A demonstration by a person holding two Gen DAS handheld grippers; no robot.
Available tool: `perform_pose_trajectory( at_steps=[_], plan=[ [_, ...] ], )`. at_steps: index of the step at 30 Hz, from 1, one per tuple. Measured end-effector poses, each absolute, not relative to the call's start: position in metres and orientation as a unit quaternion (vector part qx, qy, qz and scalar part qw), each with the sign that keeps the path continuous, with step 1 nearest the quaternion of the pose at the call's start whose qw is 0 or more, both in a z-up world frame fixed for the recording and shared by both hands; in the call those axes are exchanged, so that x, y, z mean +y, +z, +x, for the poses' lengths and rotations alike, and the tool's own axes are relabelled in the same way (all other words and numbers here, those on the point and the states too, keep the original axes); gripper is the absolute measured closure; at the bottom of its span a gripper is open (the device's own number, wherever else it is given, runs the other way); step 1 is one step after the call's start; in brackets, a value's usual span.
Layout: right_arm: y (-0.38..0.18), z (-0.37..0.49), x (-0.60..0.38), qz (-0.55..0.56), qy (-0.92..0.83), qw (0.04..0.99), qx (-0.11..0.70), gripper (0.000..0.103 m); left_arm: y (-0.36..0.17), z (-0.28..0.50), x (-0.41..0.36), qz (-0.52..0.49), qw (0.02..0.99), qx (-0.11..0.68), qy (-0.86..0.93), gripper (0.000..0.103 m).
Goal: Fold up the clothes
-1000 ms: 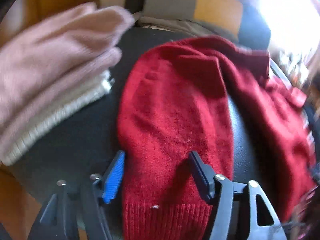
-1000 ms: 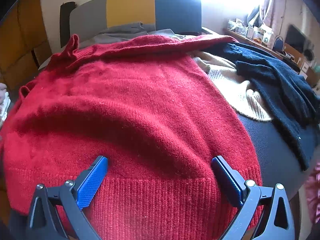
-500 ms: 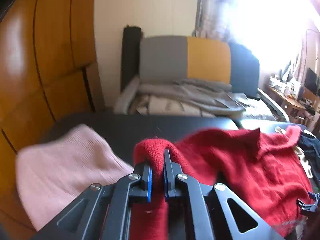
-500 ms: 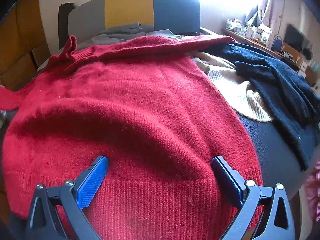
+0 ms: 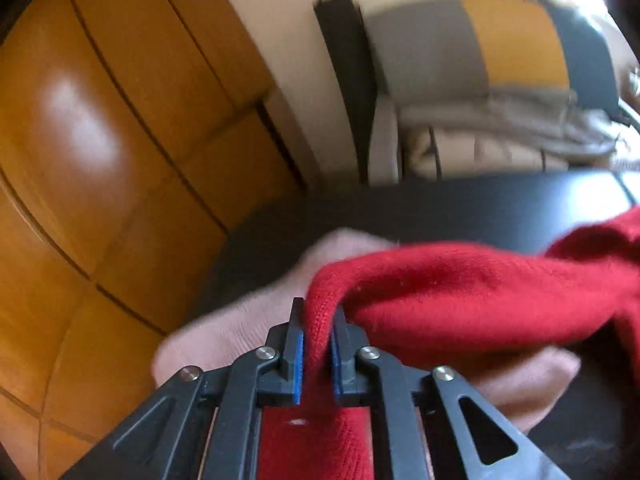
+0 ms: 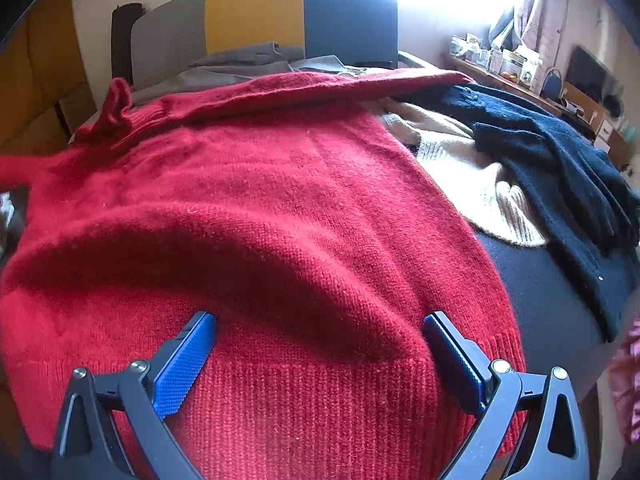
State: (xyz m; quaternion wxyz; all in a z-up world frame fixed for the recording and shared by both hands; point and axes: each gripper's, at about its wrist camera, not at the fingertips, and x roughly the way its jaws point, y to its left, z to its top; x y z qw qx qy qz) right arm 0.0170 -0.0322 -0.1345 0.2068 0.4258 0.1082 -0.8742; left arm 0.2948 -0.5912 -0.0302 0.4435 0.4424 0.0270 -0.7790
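Pinching red sweater (image 5: 460,292), left gripper (image 5: 316,344); right gripper (image 6: 320,344) agape.

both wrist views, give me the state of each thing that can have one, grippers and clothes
left gripper: shut on a bunched fold of the red sweater, lifted off the table
right gripper: open, fingers apart above the sweater's ribbed hem
red sweater: spread on the table, not folded, one part pinched
pink sweater: folded, under the raised red fabric
cream sweater: unfolded, partly under the navy one
navy sweater: crumpled, unfolded
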Motion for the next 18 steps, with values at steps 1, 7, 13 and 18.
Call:
perform_pose_trajectory(
  at_steps=[1, 7, 13, 18],
  plan=[
    [-0.134, 0.016, -0.033, 0.426, -0.874, 0.206, 0.108, 0.000, -0.032, 0.299, -0.592, 0.435, 0.444, 0.043, -0.782, 0.081],
    [-0.134, 0.015, -0.034, 0.428, -0.874, 0.203, 0.110, 0.000, -0.017, 0.330, -0.590, 0.386, 0.456, 0.110, -0.794, 0.072],
    [-0.115, 0.032, -0.049, 0.407, -0.873, 0.220, 0.155, 0.000, -0.002, 0.380, -0.549, 0.293, 0.458, 0.172, -0.822, 0.070],
    [-0.070, 0.110, -0.104, 0.301, -0.842, 0.394, 0.214, 0.000, -0.027, 0.397, -0.501, 0.250, 0.358, 0.274, -0.857, 0.069]
  ],
)
